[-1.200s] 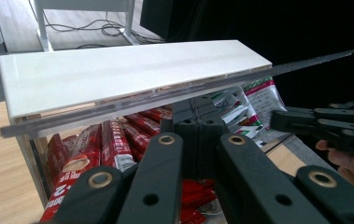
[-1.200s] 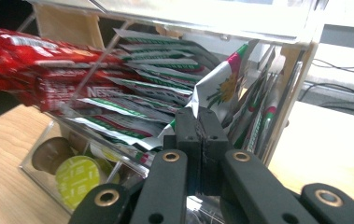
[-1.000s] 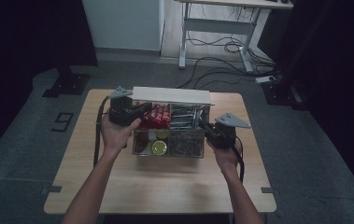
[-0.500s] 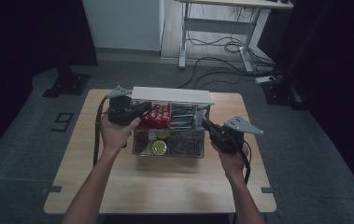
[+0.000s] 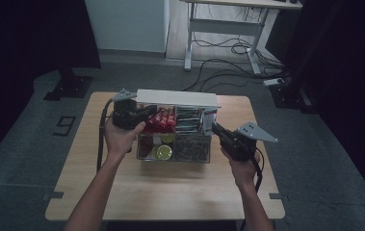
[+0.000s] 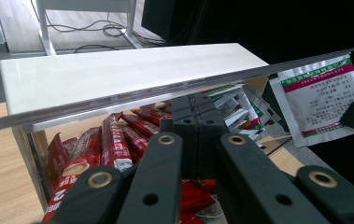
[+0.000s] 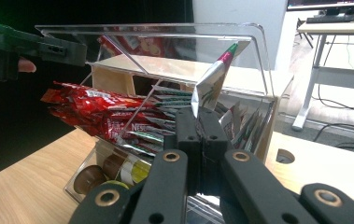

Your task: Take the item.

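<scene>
Clear plastic box (image 5: 175, 139) is the landmark: from the high view, the left gripper (image 5: 144, 114) holds up its lid (image 5: 177, 97) at the left end, jaws pressed together, while the right gripper (image 5: 217, 129) sits at the box's right side. Left gripper view: a white packet (image 6: 322, 100) hangs beyond the lid's far end. Right gripper view: jaws pinch that packet (image 7: 212, 86) above the box's right section, probably by 1 corner. Lift straight, lid steady.
</scene>
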Tool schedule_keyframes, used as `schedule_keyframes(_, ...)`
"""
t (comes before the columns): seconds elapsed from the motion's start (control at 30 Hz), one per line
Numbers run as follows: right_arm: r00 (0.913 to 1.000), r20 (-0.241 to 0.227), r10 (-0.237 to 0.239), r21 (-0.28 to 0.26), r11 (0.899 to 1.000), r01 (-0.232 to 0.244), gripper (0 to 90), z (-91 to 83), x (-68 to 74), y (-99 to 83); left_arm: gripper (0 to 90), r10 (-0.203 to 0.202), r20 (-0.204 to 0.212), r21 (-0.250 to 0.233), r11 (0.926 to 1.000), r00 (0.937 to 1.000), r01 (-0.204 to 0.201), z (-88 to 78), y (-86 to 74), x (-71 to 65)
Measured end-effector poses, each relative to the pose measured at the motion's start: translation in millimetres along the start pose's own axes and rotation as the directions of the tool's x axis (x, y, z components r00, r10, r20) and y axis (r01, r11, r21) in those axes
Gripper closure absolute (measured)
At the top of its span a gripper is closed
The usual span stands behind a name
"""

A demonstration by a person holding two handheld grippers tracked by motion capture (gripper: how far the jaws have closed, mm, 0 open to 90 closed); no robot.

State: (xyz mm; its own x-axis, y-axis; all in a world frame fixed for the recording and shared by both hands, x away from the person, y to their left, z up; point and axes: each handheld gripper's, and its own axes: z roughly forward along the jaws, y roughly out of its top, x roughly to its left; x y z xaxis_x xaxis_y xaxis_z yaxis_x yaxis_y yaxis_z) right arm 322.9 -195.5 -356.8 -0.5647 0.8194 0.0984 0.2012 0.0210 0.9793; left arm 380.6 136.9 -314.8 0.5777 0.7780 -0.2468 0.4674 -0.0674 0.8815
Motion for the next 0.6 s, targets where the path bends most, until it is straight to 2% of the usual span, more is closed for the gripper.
schedule_keyframes(0.37,0.9999,0.005,0.009,-0.014,1.0,-0.009,88.8,-7.7,-1.7,-4.0,89.3,0.005,-0.003,0.008,1.0,1.0,-0.005,0.6,1.7,-0.7)
schedule_keyframes(0.6,0.9999,0.012,-0.006,-0.033,0.999,0.007,88.9,-13.4,-0.3,-1.9,89.3,0.005,-0.003,0.008,1.0,1.0,-0.005,0.7,1.6,-0.5)
